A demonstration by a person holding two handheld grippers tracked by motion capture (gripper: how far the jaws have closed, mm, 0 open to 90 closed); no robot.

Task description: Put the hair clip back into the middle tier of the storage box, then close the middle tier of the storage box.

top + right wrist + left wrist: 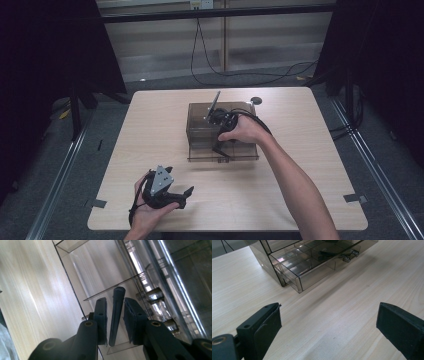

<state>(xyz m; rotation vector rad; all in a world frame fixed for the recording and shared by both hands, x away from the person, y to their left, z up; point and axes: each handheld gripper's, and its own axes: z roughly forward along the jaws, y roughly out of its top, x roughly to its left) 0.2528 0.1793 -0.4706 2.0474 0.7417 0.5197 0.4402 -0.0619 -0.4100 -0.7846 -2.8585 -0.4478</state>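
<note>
A slim dark tapered piece (116,315) stands between the jaws of the right tool (115,322), its tip rising past the pad ends. In the right gripper view a narrow gap shows on each side of it, so the pads flank the piece closely without plainly pressing on it; the jaws are slightly released around it. The piece sits over a compartment of the pulled-out drawer (92,282), whose clear smoky dividers and thin front wall cross the view, with two metal knobs (153,296) just beside the jaws.

In the high view the right tool (222,142) points down into that drawer, the hand (246,131) wrapped over its body, the forearm coming in from the lower right. The drawer belongs to a smoky transparent organiser box (200,117) that stands near the middle of the pale wooden bench (300,190); the drawer sticks out from the box toward the person.

The left tool (186,196) rests low at the near left of the bench, well apart from the box, held in the left hand (150,212). Its jaws stand wide apart, released, with bare bench between them. From the left gripper view the box (294,262) lies ahead, drawer open, and a dark item (325,255) lies inside near the knobs (348,256).
</note>
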